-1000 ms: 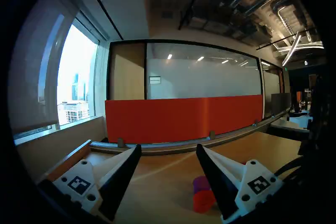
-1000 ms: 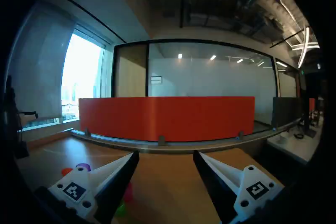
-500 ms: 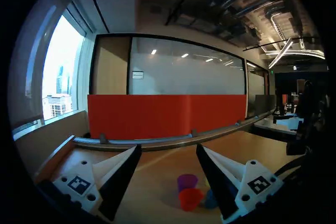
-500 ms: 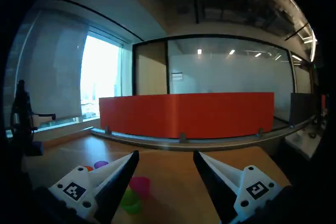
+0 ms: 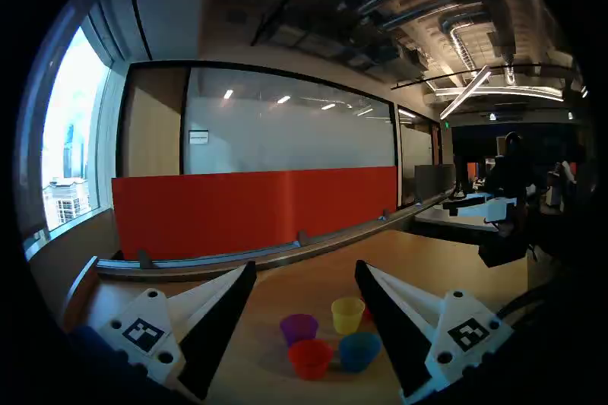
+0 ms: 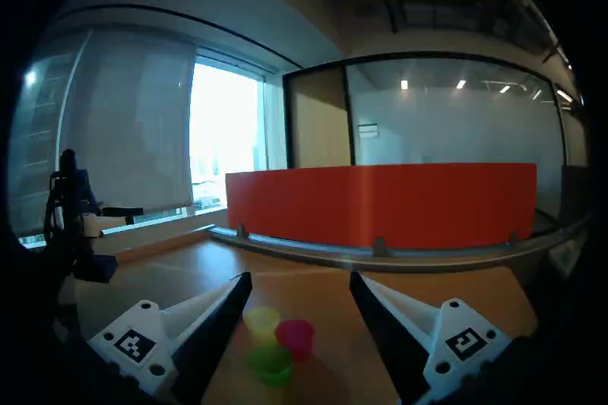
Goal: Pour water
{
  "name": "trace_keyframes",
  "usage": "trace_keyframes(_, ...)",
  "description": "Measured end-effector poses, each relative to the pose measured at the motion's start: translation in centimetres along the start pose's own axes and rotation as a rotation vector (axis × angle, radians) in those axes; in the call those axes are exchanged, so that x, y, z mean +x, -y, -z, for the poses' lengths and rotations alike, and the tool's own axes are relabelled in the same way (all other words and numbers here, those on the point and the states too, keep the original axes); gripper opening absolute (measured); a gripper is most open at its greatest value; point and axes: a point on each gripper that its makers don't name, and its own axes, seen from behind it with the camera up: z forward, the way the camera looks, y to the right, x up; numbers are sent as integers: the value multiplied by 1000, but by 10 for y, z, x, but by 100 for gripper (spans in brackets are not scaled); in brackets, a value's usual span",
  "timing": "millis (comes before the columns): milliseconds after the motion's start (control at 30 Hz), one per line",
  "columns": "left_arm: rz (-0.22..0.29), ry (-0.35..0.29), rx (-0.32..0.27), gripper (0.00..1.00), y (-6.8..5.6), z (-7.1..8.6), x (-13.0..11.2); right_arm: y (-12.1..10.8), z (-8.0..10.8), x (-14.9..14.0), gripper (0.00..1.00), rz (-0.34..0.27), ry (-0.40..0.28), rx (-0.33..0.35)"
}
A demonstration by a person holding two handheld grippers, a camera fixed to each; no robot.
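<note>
Left gripper view: left gripper (image 5: 304, 264) parted, cups (image 5: 299, 327) ahead between fingers (image 5: 220, 314); right gripper (image 6: 299, 275) parted too.

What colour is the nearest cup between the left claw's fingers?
Red cup, best seen in the left gripper view.

Office, orange desk divider (image 5: 251, 207), glass-walled meeting room (image 5: 289, 131)

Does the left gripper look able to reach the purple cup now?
Likely yes, from above: the left gripper is open, nothing covers the purple cup. The red cup stands nearer; a low approach might bump it.
</note>
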Motion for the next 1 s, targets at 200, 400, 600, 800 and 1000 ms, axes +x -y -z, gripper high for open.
trace_keyframes(200,-3,21,-35,97,-6,-3,-4,8,-3,1,100,36,19,28)
trace_keyframes(400,-23,68,-85,97,-13,-5,-14,16,-4,-10,100,46,79,72)
trace_keyframes(600,-49,138,-153,97,-23,-6,-31,24,-3,-27,100,50,167,121)
trace_keyframes(800,-59,205,-200,97,-30,-7,-51,30,0,-38,100,84,228,162)
trace_keyframes(1000,-89,253,-226,97,-34,-9,-67,31,1,-44,100,121,262,174)
